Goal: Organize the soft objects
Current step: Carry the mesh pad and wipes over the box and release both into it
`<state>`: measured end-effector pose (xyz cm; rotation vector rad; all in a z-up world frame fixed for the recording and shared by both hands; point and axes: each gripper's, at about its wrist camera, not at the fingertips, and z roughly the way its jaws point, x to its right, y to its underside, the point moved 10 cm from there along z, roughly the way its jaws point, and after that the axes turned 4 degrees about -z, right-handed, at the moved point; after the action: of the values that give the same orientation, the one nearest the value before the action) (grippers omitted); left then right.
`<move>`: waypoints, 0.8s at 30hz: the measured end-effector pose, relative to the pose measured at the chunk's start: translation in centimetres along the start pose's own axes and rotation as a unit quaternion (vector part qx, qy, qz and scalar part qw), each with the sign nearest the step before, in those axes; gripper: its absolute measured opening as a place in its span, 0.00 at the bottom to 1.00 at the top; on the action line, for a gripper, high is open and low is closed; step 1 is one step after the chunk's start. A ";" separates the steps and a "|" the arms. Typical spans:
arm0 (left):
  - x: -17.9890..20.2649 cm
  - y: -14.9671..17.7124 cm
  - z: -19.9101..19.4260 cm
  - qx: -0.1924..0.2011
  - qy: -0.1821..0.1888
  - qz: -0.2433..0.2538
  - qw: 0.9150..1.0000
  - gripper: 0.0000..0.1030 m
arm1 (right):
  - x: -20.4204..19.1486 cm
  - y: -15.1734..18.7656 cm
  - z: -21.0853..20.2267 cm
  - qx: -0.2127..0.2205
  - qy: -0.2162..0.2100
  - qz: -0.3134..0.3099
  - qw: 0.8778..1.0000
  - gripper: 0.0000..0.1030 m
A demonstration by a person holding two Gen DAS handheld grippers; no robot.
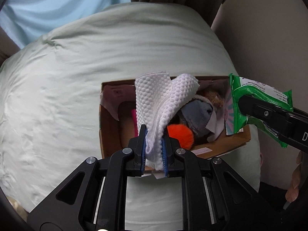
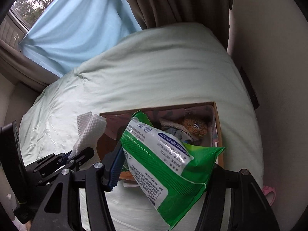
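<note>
My left gripper (image 1: 154,146) is shut on a white dimpled cloth (image 1: 159,104) and holds it above the near left side of an open cardboard box (image 1: 109,132) on the bed. The cloth also shows in the right wrist view (image 2: 88,132). My right gripper (image 2: 163,165) is shut on a green and white wet-wipes pack (image 2: 165,159), held over the box's near right side (image 2: 218,127); the pack also shows in the left wrist view (image 1: 256,100). The box holds an orange pompom (image 1: 181,134), a grey soft toy (image 1: 198,115) and a brown plush (image 2: 194,127).
The box sits on a pale green duvet (image 1: 77,77). A light blue curtain (image 2: 77,25) and brown drapes (image 2: 173,2) hang behind the bed. A beige wall (image 2: 273,57) runs along the right. A pink item (image 2: 269,192) lies at the bed's right edge.
</note>
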<state>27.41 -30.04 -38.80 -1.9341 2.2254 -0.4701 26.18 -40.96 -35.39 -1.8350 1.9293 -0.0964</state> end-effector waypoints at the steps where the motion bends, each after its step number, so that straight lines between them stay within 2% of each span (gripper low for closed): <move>1: 0.0 0.1 1.2 -0.008 -0.004 0.000 1.000 0.11 | 0.5 0.1 0.7 -0.006 -0.003 0.000 1.000 0.54; 6: -0.2 0.4 5.5 -0.044 -0.014 0.001 0.999 0.11 | 1.3 -0.3 5.0 -0.033 -0.013 0.008 0.999 0.54; 11: -0.4 0.3 7.4 -0.061 -0.021 -0.001 0.998 0.11 | 1.4 -1.1 7.3 -0.052 -0.023 0.014 0.998 0.56; 13: -0.4 0.0 7.2 -0.061 -0.023 0.002 0.998 0.24 | 1.4 -1.5 7.9 -0.057 -0.026 0.014 0.998 0.57; 14: -0.3 0.0 7.1 -0.063 -0.025 0.007 0.998 0.53 | 1.4 -1.6 8.1 -0.060 -0.029 0.016 0.998 0.60; 15: -0.4 0.0 7.0 -0.064 -0.030 0.012 0.997 0.94 | 1.6 -1.8 8.3 -0.064 -0.026 0.020 0.997 0.62; 16: -0.5 0.0 6.7 -0.058 -0.032 0.014 0.998 0.99 | 1.8 -2.0 8.3 -0.062 -0.019 0.020 0.998 0.74; 17: -0.5 0.0 6.4 -0.051 -0.028 0.015 0.998 1.00 | 1.9 -2.1 8.1 -0.057 -0.016 0.020 0.998 0.89; 19: -0.7 0.3 6.2 -0.052 -0.025 0.013 0.998 1.00 | 2.5 -2.2 7.8 -0.051 -0.008 0.022 0.998 0.98; 24: -0.8 0.6 5.7 -0.056 -0.023 0.010 0.998 1.00 | 3.5 -1.4 7.3 -0.051 0.006 0.037 0.998 0.98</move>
<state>28.77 -29.89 -44.46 -1.9516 2.2853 -0.3002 30.32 -42.51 -42.36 -1.8285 2.0423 0.0137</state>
